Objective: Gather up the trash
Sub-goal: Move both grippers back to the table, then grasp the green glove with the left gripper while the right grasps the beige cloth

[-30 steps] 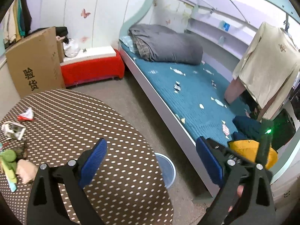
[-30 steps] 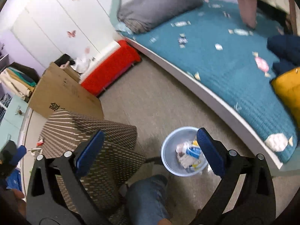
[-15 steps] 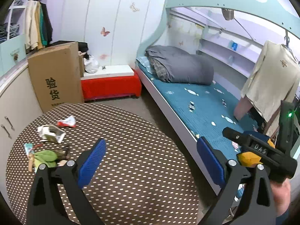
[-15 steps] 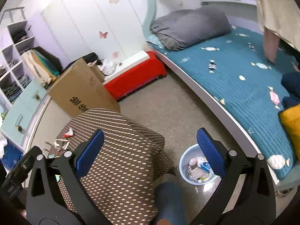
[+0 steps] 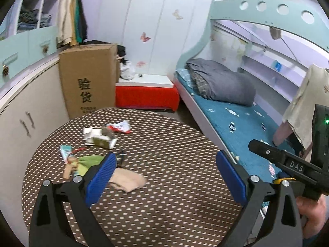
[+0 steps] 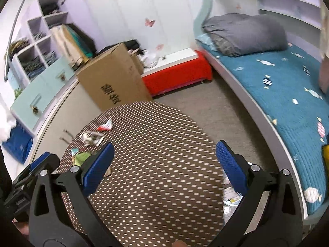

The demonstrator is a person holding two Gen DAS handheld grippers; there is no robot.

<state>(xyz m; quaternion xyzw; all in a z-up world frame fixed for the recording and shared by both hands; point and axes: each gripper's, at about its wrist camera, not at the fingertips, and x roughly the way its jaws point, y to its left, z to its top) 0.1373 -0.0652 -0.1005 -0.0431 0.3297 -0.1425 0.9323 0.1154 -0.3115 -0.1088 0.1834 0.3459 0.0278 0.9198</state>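
Trash lies on the left side of the round brown dotted table [image 5: 164,185]: a red and white wrapper [image 5: 120,127], a crumpled white and green carton [image 5: 99,138], a teal wrapper [image 5: 66,152], a green piece [image 5: 89,161] and a beige piece [image 5: 127,180]. The wrapper [image 6: 105,126] and carton [image 6: 91,138] also show in the right wrist view. My left gripper [image 5: 164,177] is open and empty above the table. My right gripper [image 6: 164,164] is open and empty, above the table's near side. The blue trash bin [image 6: 232,195] with trash in it stands on the floor right of the table, mostly hidden.
A tall cardboard box [image 5: 88,80] and a red bench [image 5: 146,96] stand behind the table. A bed with a teal cover [image 5: 242,123] runs along the right. White cabinets [image 5: 26,113] line the left wall. Grey floor [image 6: 216,107] lies between table and bed.
Both grippers have swung up and left from the bin by the bed toward the table. The trash on the table has come nearer the middle of both views. Both stay open.
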